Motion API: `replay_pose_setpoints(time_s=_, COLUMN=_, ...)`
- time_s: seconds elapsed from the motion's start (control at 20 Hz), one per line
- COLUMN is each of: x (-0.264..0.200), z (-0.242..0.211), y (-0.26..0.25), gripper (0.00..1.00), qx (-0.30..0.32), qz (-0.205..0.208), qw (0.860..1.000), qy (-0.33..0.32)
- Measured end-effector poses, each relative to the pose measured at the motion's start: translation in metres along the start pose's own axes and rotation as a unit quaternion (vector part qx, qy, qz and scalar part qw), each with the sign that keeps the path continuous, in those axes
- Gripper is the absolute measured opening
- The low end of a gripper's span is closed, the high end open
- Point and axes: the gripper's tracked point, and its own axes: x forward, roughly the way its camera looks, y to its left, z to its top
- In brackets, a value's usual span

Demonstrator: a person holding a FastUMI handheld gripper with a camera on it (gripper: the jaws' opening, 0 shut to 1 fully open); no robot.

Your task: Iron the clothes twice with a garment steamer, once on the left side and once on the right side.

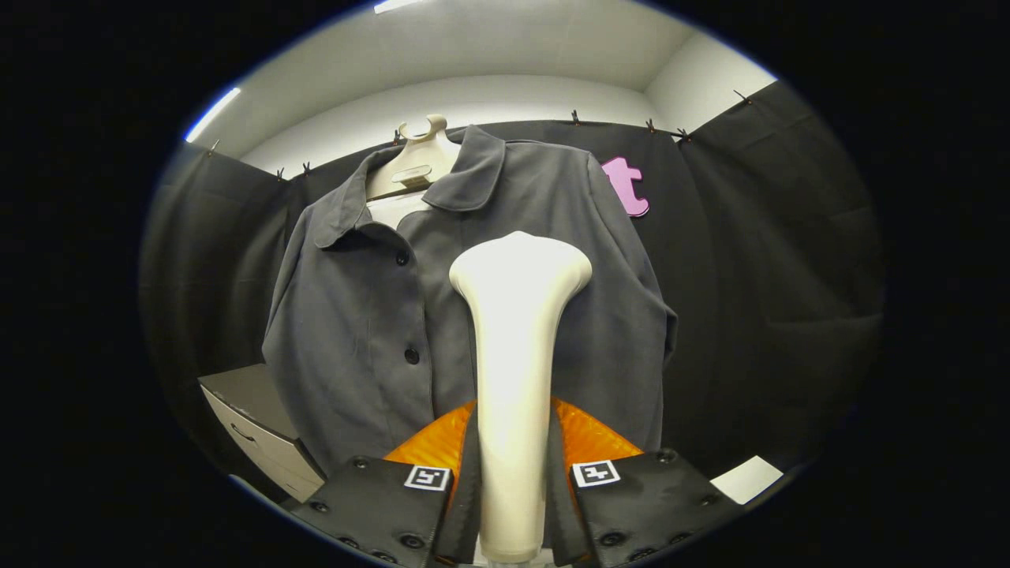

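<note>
Claw: its 2 fingers are closed around the handle of the garment steamer, 1 finger pressing on each side, so the claw is grasping the steamer.
Steamer: it is white and stands upright between the fingers, rising straight ahead of them. The handle is narrow where the fingers hold it, and it widens at the top into a broad rounded head.
Steamer head: it is in front of the chest area of the shirt, on the side of the button row that lies toward the right finger. I cannot tell if the head touches the cloth or is only near it.
Shirt: dark grey, with a collar and black buttons down the front. It hangs beyond the fingers on a pale mannequin bust, and it faces the claw. The collar is open, and a little white shows inside the neck.
Buttons: I can see 2 of them, both just beside the steamer handle on the left finger's side.
Cabinet: a light cabinet with a drawer handle stands low, beyond the left finger and next to the lower edge of the shirt.
White sheet: a flat white piece lies low, beyond the right finger, well apart from the shirt.
Ceiling lamps: bright strips shine above the bust.
</note>
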Motion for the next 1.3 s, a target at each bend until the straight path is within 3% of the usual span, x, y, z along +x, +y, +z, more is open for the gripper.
replay_pose_setpoints(time_s=1.3, x=-0.02, z=-0.128, y=-0.008, gripper=0.42, qx=0.012, qz=-0.013, qw=0.995, qy=0.1)
